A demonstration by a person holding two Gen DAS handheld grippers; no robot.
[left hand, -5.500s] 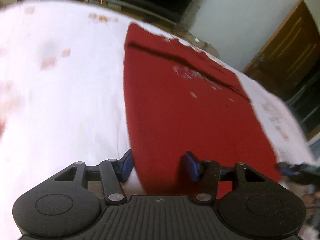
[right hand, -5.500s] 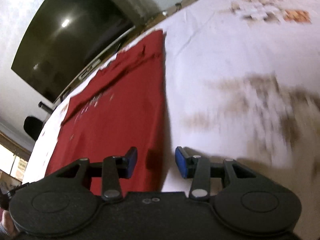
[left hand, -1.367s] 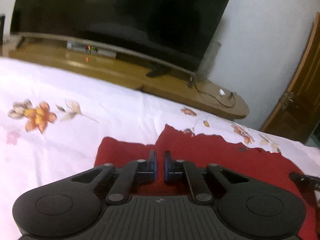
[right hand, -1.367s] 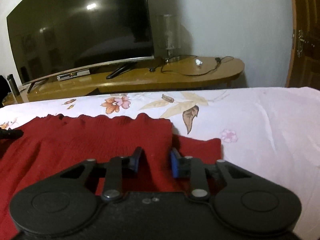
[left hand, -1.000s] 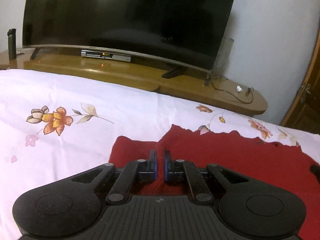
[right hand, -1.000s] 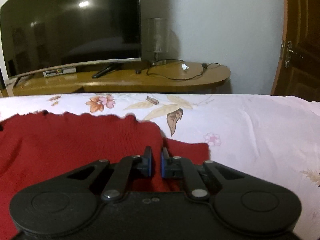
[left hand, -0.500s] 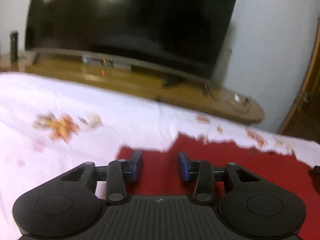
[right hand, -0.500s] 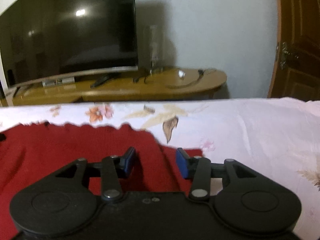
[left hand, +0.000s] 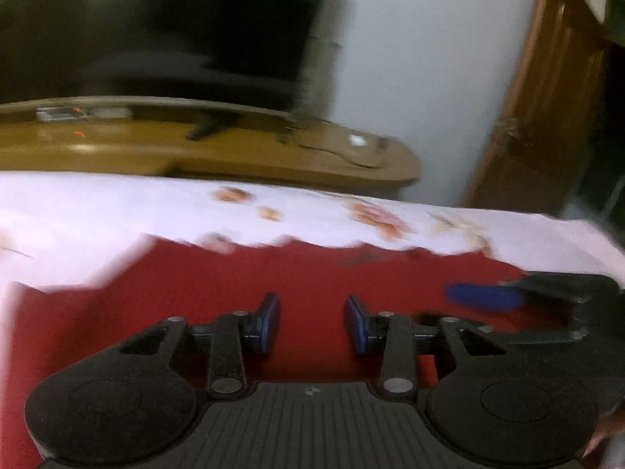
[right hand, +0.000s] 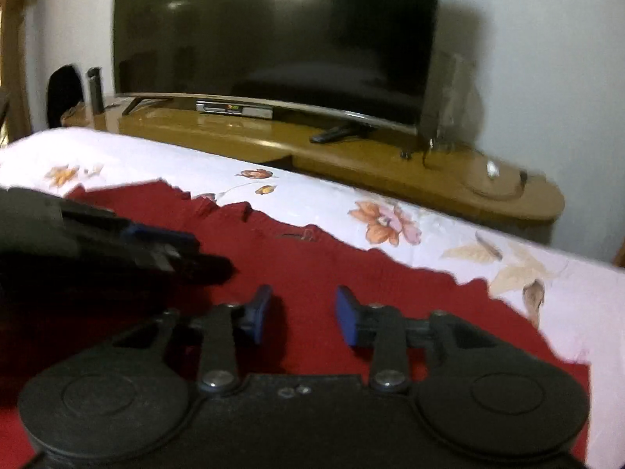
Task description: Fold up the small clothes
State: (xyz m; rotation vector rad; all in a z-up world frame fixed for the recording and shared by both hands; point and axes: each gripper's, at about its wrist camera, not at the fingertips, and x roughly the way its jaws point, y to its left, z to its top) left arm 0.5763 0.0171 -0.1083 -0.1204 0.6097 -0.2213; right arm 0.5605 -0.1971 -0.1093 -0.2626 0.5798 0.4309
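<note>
Television (right hand: 273,31) on wooden stand (right hand: 351,148)

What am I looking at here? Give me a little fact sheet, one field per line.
Setting: bed with a white floral sheet, facing a television on a wooden stand
Garment: red knit garment lying on the sheet
Left gripper: open, above the garment, holding nothing
Right gripper: open, above the garment, holding nothing
Image quality: left view blurred
</note>
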